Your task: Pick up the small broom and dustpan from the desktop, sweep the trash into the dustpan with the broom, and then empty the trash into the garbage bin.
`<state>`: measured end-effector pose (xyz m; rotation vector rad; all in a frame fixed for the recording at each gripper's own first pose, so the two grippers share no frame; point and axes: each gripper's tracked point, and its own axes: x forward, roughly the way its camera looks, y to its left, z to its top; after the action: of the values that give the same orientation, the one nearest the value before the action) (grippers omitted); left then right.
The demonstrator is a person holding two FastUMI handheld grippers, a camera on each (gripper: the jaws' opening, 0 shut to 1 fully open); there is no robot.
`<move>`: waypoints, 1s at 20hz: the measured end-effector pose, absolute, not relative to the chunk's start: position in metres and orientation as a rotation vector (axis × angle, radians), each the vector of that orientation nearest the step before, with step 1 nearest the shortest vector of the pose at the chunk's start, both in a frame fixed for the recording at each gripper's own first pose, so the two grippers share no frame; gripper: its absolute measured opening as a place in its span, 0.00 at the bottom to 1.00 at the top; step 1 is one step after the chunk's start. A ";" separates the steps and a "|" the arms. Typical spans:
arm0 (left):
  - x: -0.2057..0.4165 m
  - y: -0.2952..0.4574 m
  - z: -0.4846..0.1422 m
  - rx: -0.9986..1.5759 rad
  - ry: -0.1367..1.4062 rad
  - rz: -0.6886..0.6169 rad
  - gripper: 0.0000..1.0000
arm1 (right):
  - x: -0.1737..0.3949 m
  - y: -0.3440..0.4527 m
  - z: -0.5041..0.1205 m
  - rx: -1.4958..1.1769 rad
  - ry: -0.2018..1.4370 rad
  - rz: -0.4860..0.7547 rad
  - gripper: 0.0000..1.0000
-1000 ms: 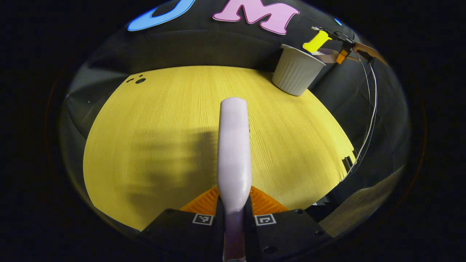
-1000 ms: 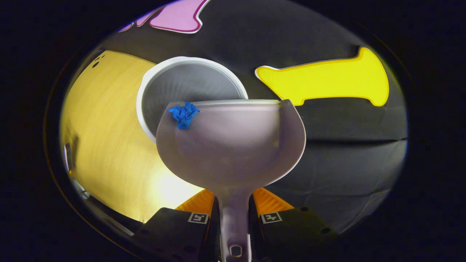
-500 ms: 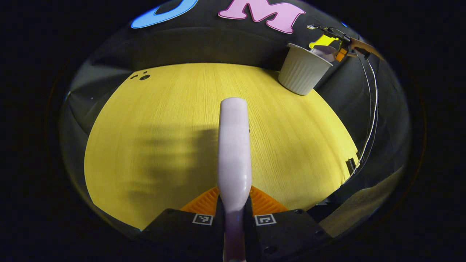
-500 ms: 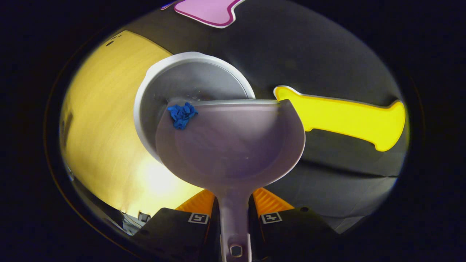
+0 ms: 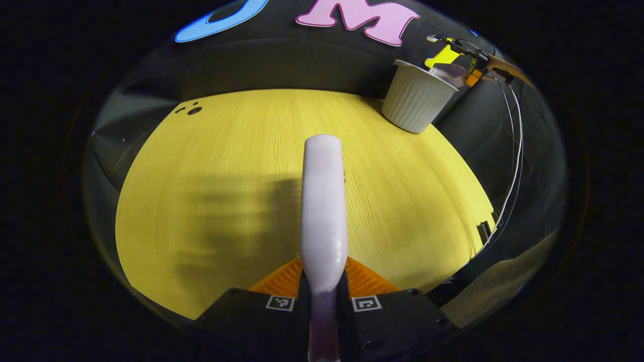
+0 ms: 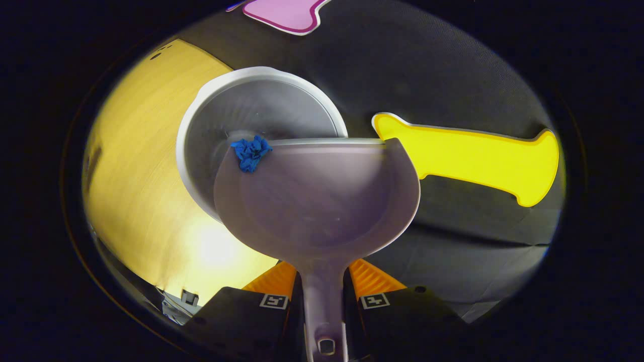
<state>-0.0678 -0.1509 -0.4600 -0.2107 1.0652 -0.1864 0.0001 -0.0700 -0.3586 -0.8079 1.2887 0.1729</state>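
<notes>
The right claw [image 6: 324, 296] gripped the pale lilac plastic dustpan [image 6: 317, 196], crumpled blue paper scrap [image 6: 250, 153] at its lip over the white ribbed bin [image 6: 241, 115]; the left claw [image 5: 324, 291] clamped the lilac broom handle [image 5: 323, 201].

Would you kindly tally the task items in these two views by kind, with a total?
Small broom: 1
Dustpan: 1
Garbage bin: 1
Blue crumpled trash: 1
Total: 4
</notes>
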 end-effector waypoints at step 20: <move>-0.050 -0.146 -0.449 -0.162 1.058 -0.183 0.27 | -0.055 -0.051 -0.344 -0.258 1.087 0.207 0.37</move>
<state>-0.0495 -0.1464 -0.4490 -0.1622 1.0579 -0.1833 -0.0555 -0.0514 -0.3441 -0.2578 1.0866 0.2068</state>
